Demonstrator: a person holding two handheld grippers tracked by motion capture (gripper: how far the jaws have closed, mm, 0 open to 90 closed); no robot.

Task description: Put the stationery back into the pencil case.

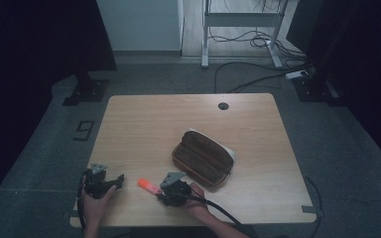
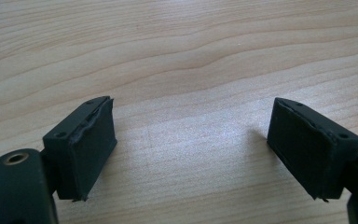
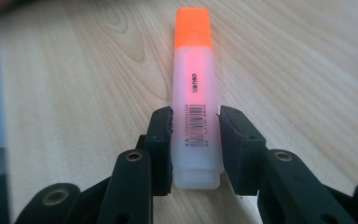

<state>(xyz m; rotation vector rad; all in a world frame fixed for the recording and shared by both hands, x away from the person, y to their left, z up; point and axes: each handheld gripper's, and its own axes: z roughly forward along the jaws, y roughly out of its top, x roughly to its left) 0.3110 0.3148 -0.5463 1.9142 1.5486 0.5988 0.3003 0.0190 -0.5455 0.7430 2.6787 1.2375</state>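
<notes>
Near the desk's point(image 1: 129, 114) front edge, the right claw point(image 3: 195, 128) pinches the light, stiff, slick orange-capped translucent plastic highlighter point(image 3: 194, 93) at its lower barrel, a sound hold; the left claw point(image 2: 191, 144) gapes empty.

Wood table point(image 1: 144, 129), grey floor point(image 1: 39, 163), dim rm.

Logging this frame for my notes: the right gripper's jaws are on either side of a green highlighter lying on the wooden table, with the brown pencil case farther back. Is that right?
Not quite: the highlighter is orange, not green, as the right gripper view shows. The rest stands: the right gripper has its jaws on either side of it on the wooden table, with the brown pencil case farther back.
</notes>
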